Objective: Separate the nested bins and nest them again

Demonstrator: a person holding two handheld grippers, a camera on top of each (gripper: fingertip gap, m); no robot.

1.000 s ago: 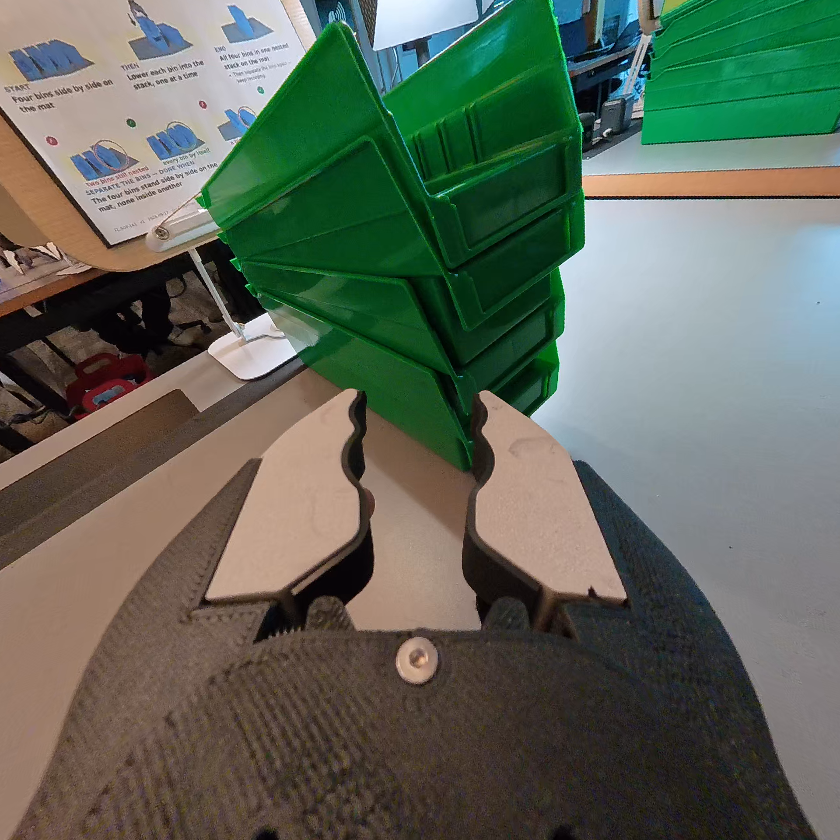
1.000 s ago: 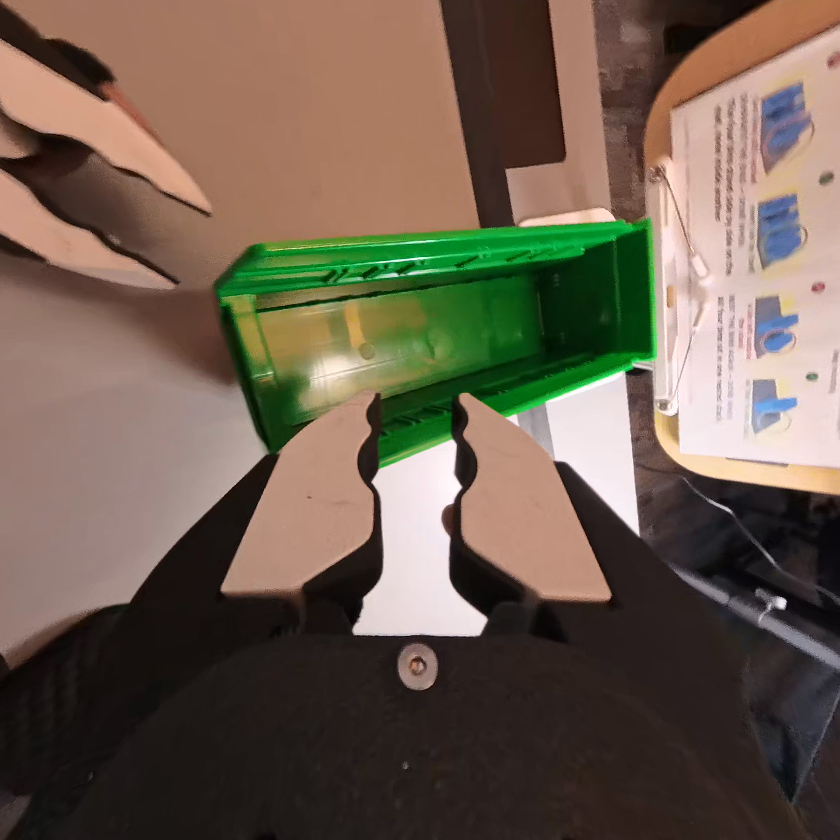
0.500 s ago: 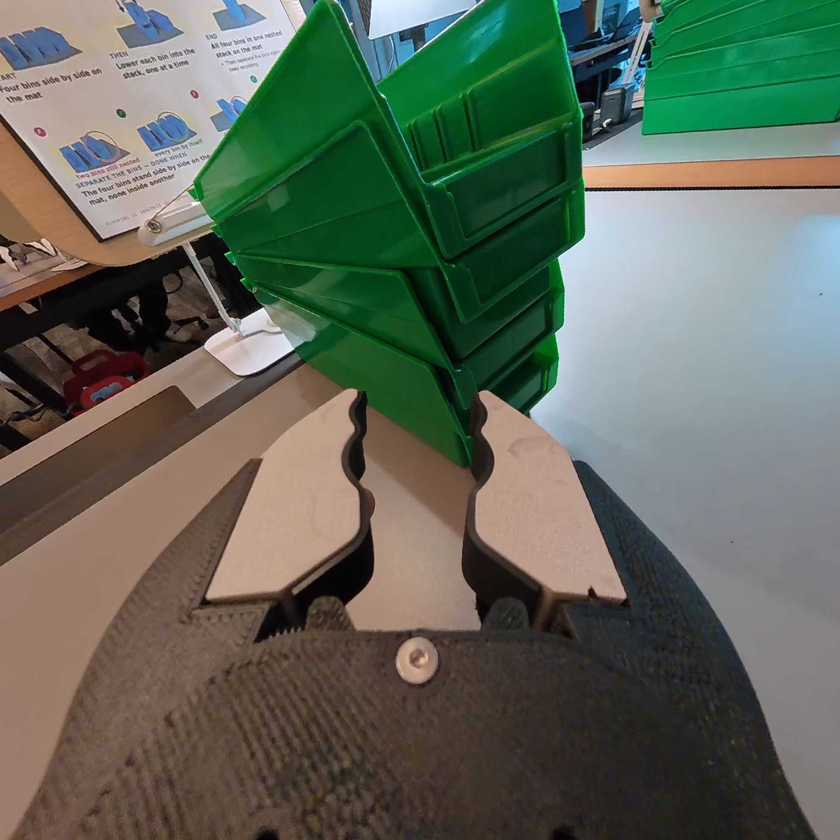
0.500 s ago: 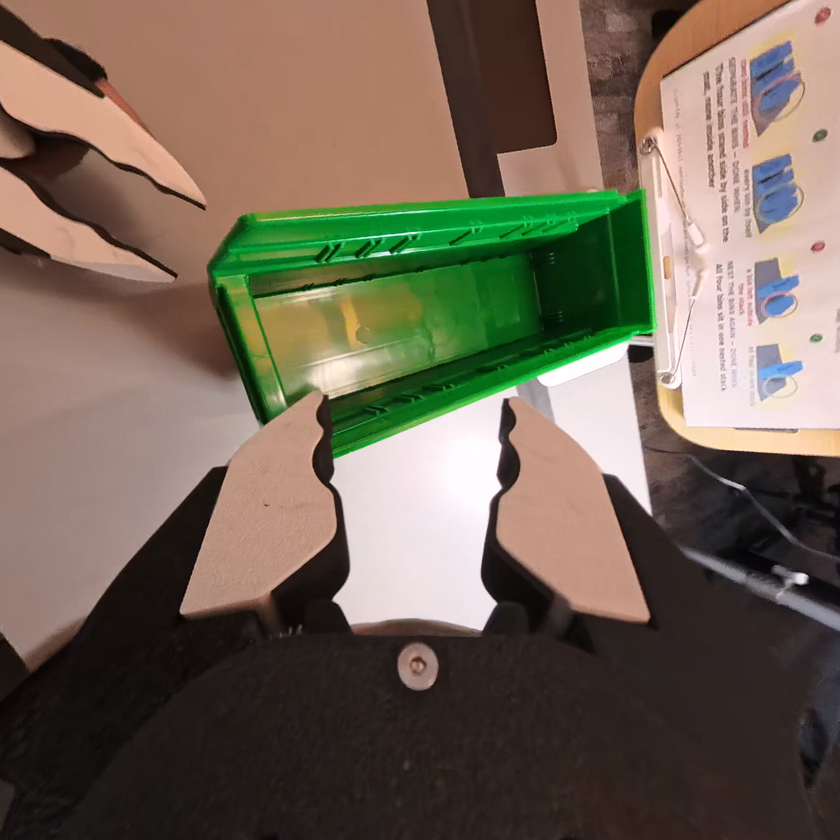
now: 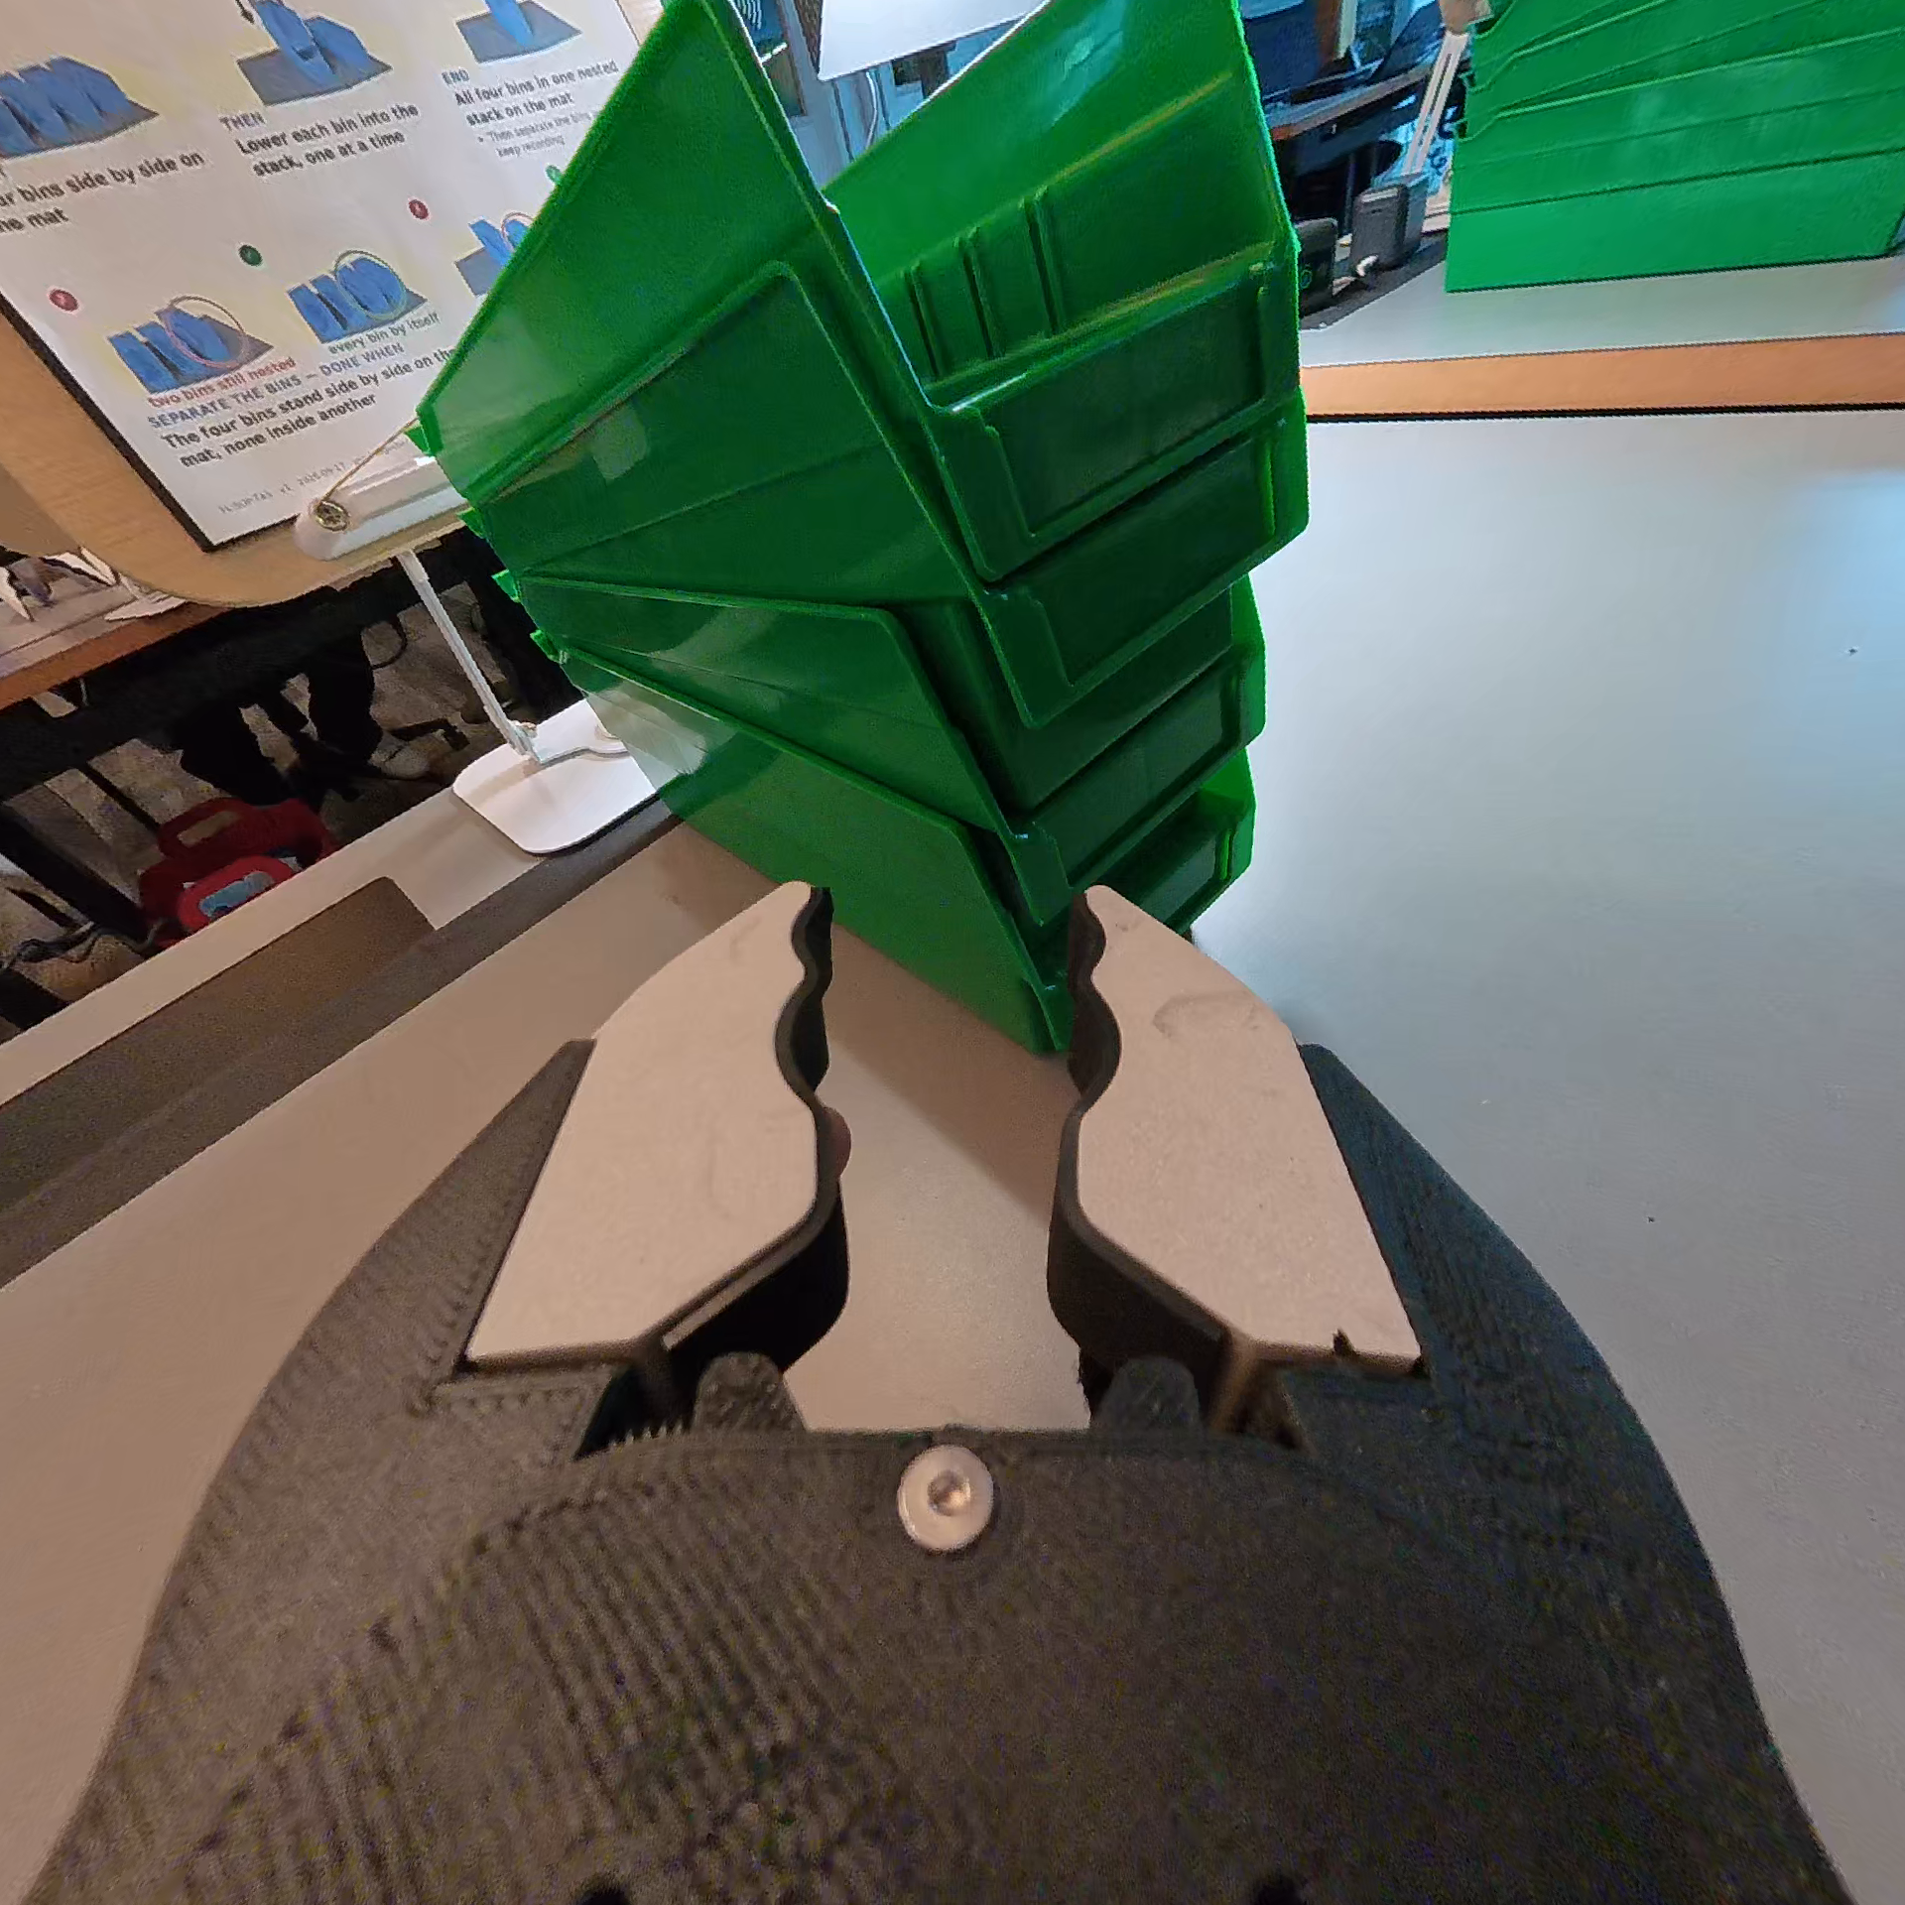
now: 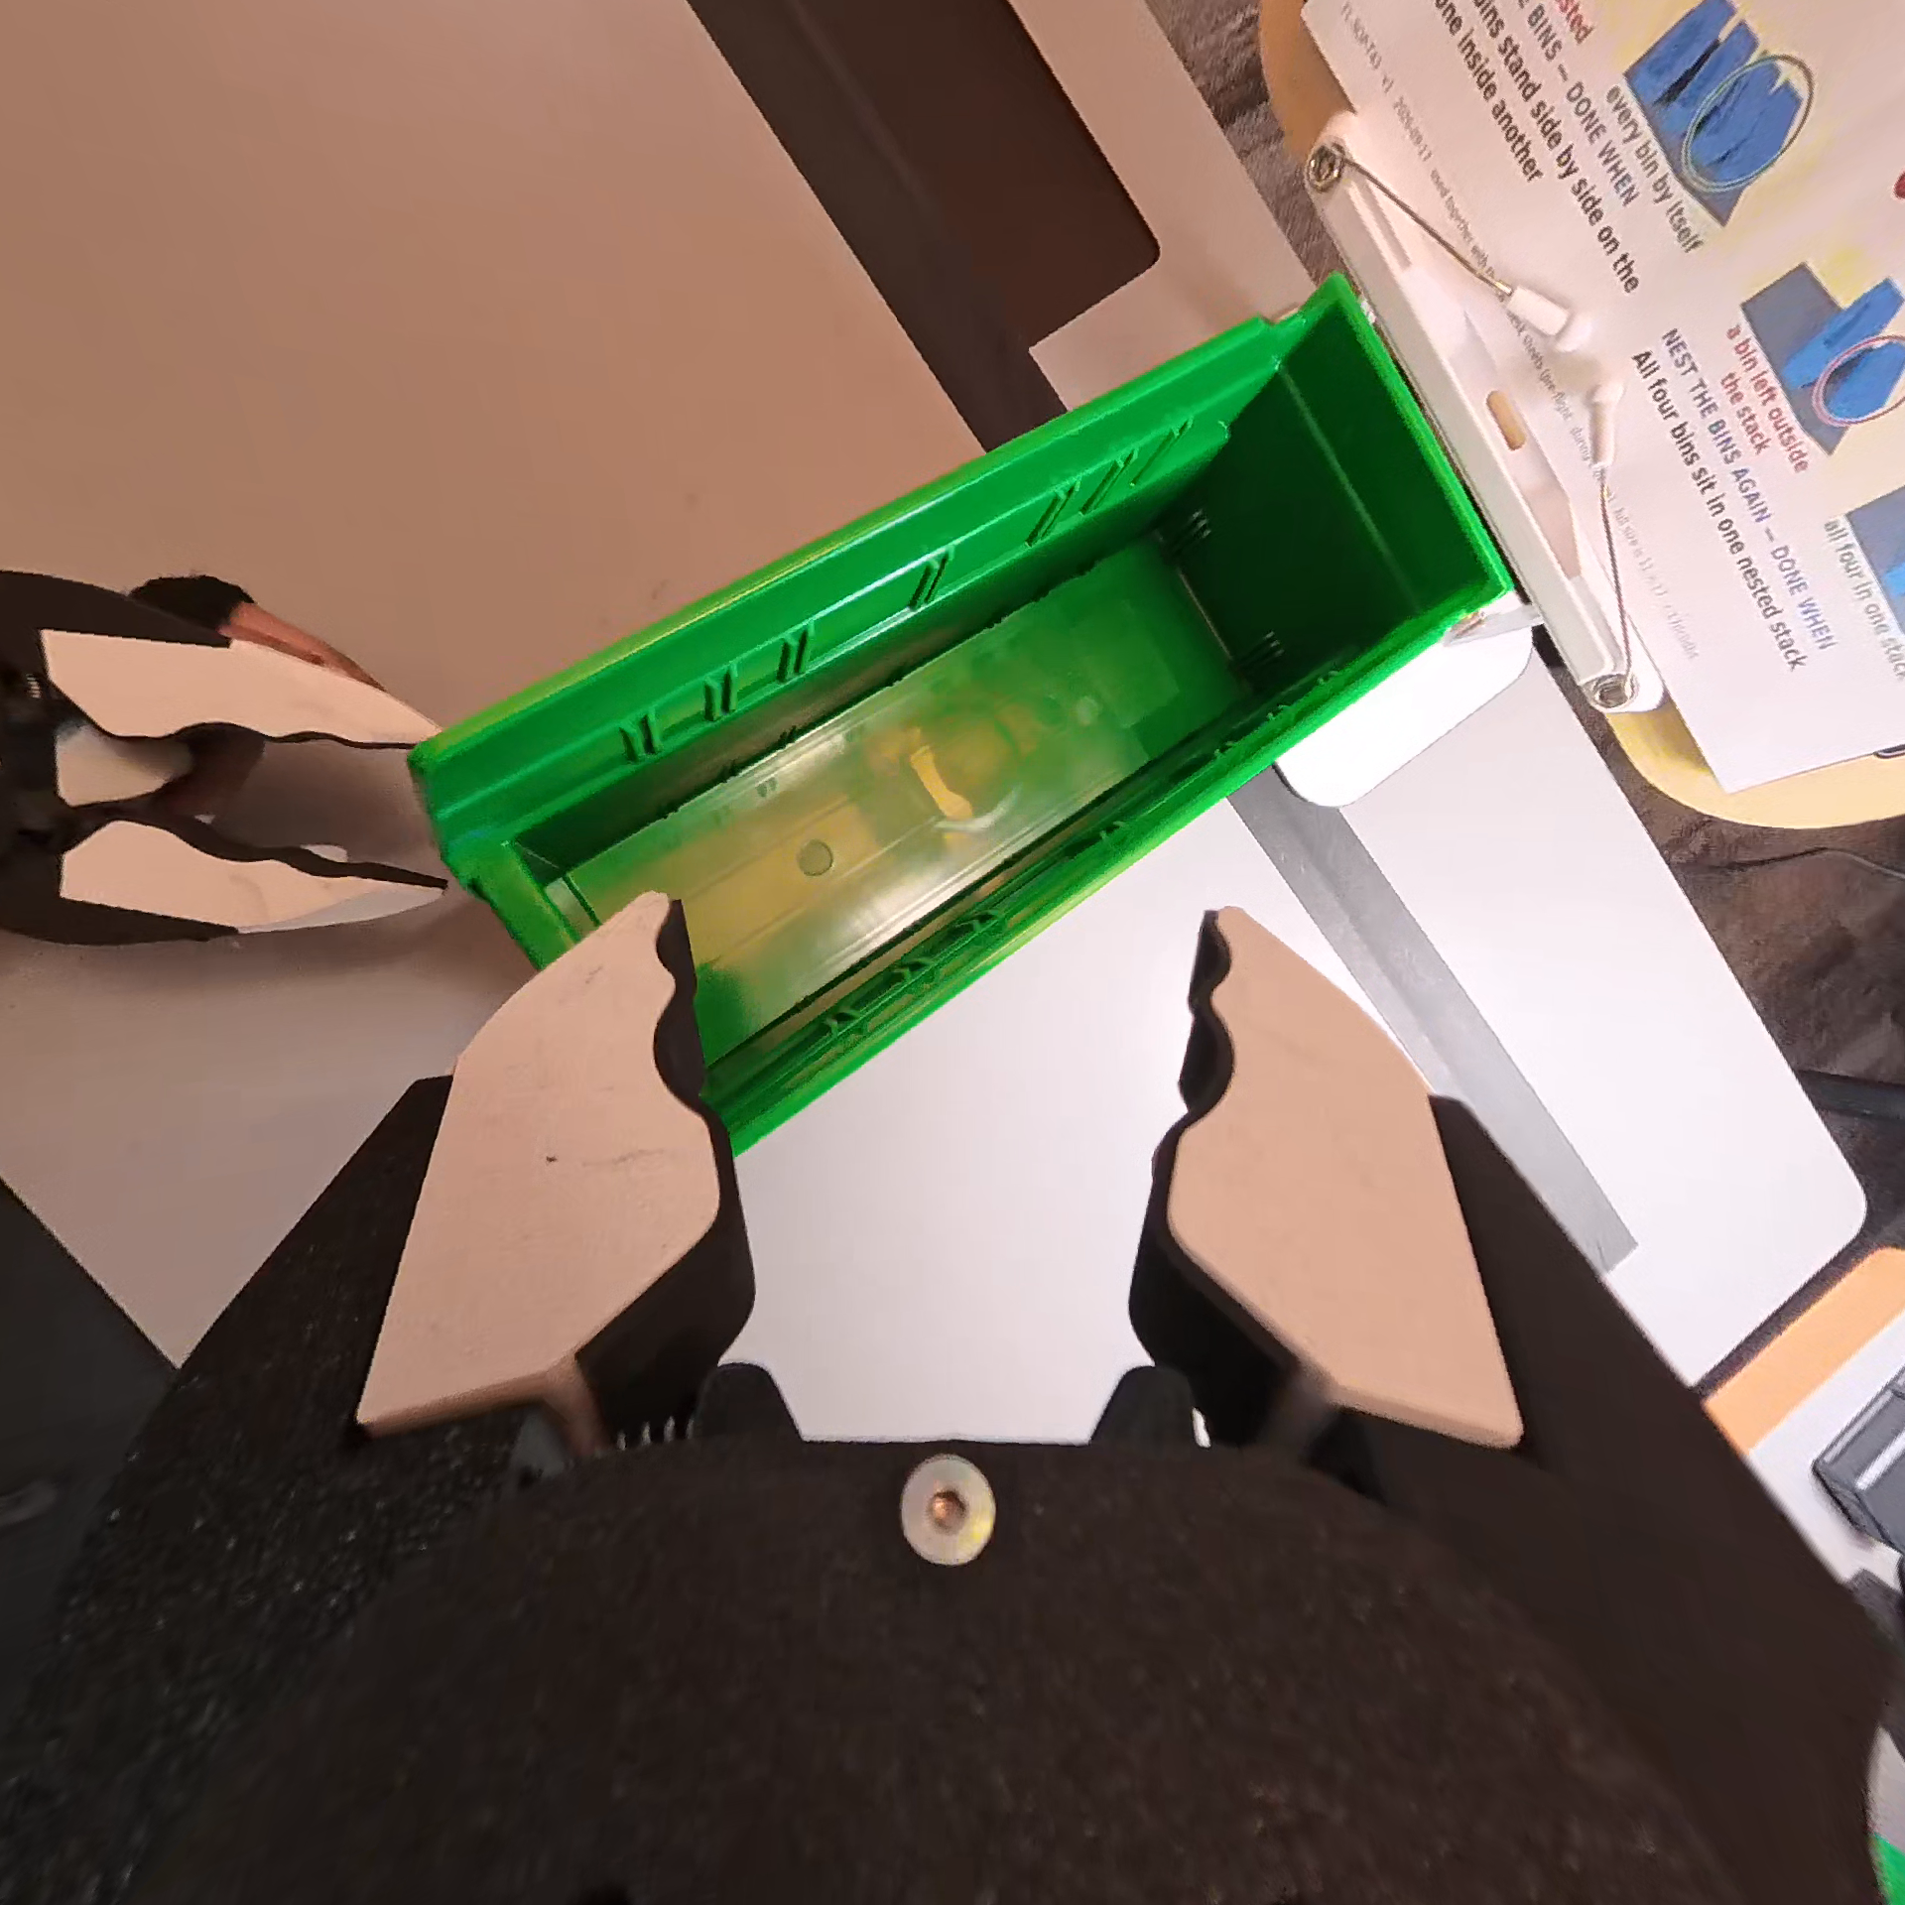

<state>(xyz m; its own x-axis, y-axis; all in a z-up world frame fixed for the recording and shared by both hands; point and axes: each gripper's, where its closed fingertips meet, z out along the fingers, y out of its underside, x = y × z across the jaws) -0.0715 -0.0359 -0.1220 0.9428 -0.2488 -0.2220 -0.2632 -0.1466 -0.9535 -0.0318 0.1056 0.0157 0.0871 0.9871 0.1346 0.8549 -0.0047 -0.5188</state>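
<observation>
The green bins (image 5: 887, 577) stood nested in one stack on the table (image 5: 1546, 825), near its edge. My left gripper (image 5: 948, 969) was low by the stack's bottom corner, its jaws a little apart and pinching nothing. My right gripper (image 6: 938, 928) was spread wide above the top bin (image 6: 928, 742). I judged the plastic light, stiff and slippery, so its thin side wall seemed the best hold
</observation>
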